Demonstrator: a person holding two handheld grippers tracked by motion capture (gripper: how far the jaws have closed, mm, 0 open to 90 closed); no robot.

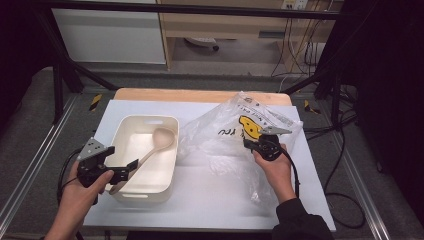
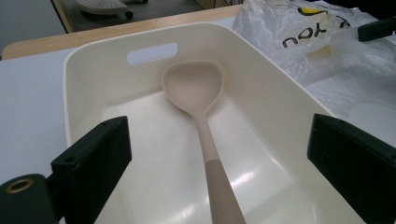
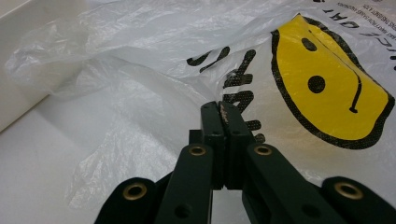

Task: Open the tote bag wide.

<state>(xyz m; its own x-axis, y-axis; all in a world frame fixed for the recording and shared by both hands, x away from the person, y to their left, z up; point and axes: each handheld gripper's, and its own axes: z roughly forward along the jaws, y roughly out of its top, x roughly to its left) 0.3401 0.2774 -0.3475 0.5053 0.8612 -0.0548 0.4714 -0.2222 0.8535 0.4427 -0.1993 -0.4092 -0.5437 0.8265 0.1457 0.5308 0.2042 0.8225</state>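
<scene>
High view: a cream tub point(image 1: 131, 192) is seen on the left half of the desk point(image 1: 210, 200), with a pale pink spoon point(image 1: 161, 140) lying inside it, bowl toward the far right corner of the tub and handle slanting back over the near rim. The left gripper point(image 1: 131, 169) is held at that near rim, at the handle's end.

In the left gripper view the spoon point(image 2: 198, 93) is shown as smooth and matt, with a rounded bowl and a slim neck that widens into a slightly darker handle. The jaws are spread wide on either side of the handle and nothing is gripped. A handle slot point(image 2: 152, 53) is cut in the tub's far wall.

A crumpled, clear plastic bag point(image 1: 235, 135) lies on the right half of the desk, just beside the tub. It is printed with a yellow smiley face point(image 3: 329, 84) and black letters; "YOU" can be read in the left gripper view, and the fine print is too small to read. The right gripper point(image 3: 223, 109) is clenched on a fold of the bag.
</scene>
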